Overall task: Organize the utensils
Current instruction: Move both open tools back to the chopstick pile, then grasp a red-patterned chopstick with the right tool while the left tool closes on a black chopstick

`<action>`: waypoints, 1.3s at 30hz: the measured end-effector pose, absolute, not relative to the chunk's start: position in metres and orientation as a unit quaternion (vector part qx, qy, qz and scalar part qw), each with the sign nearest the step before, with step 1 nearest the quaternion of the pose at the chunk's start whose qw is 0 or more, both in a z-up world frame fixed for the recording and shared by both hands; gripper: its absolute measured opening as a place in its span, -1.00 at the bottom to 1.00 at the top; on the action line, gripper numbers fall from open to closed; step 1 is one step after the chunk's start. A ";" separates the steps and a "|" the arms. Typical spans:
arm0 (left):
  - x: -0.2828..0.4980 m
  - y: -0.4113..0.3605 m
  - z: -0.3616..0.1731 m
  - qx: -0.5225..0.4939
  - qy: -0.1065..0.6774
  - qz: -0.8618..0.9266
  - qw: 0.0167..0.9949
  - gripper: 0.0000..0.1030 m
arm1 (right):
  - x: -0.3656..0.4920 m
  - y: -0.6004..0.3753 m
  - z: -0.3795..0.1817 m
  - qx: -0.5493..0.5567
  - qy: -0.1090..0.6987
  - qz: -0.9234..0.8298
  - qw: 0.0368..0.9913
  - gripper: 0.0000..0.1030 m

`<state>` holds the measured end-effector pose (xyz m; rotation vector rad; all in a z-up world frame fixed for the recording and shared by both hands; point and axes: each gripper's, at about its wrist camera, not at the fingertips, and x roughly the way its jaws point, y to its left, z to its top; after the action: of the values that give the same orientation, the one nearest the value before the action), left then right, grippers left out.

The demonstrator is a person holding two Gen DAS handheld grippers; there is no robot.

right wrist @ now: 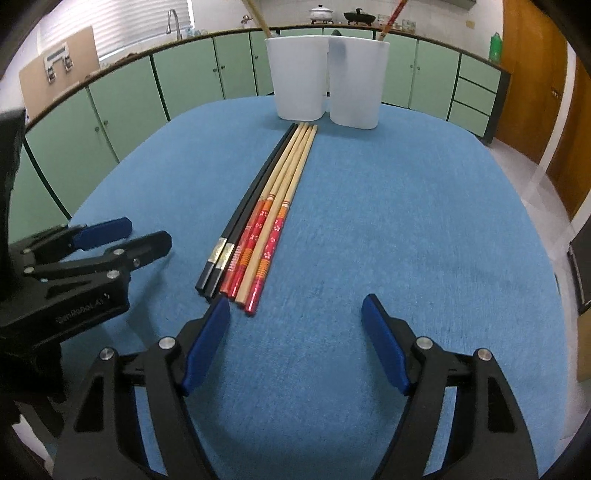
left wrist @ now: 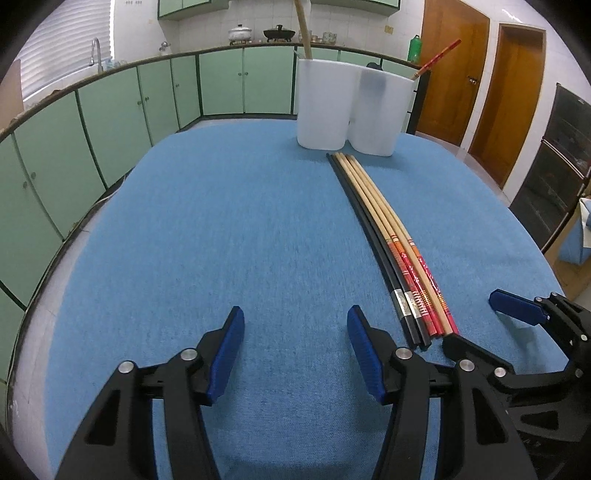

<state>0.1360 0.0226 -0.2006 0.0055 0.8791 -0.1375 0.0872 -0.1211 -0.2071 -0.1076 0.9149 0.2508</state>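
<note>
Blue tablecloth (right wrist: 406, 221) lies bare around chopsticks (right wrist: 266, 218); both grippers (left wrist: 295, 350) (right wrist: 295, 339) gape wide.

Blue tabletop (right wrist: 406, 221); black chopsticks (right wrist: 255, 199); tan chopsticks (right wrist: 291, 166) with red-orange flowered ends; white holders (right wrist: 299, 74); blue-padded fingers (right wrist: 205, 343).

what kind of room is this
Most likely a home kitchen: green cabinets run under a counter with a sink faucet and cooking pots, beyond the blue-covered table.
</note>
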 end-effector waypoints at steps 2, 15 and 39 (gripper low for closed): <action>0.136 0.023 -0.201 0.003 0.426 -0.066 0.902 0.11 | 0.089 -0.122 -0.207 -0.055 0.441 0.116 0.888 0.36; 0.135 0.024 -0.200 0.004 0.427 -0.064 0.902 0.13 | 0.090 -0.146 -0.204 -0.016 0.438 0.119 0.891 0.18; 0.129 0.005 -0.196 0.005 0.422 -0.090 0.902 0.17 | 0.095 -0.142 -0.206 -0.024 0.435 0.116 0.893 -0.90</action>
<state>0.1292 0.0055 -0.1964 0.0113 0.8716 -0.1868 0.0946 -0.1425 -0.2055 -0.0494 0.9019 0.2404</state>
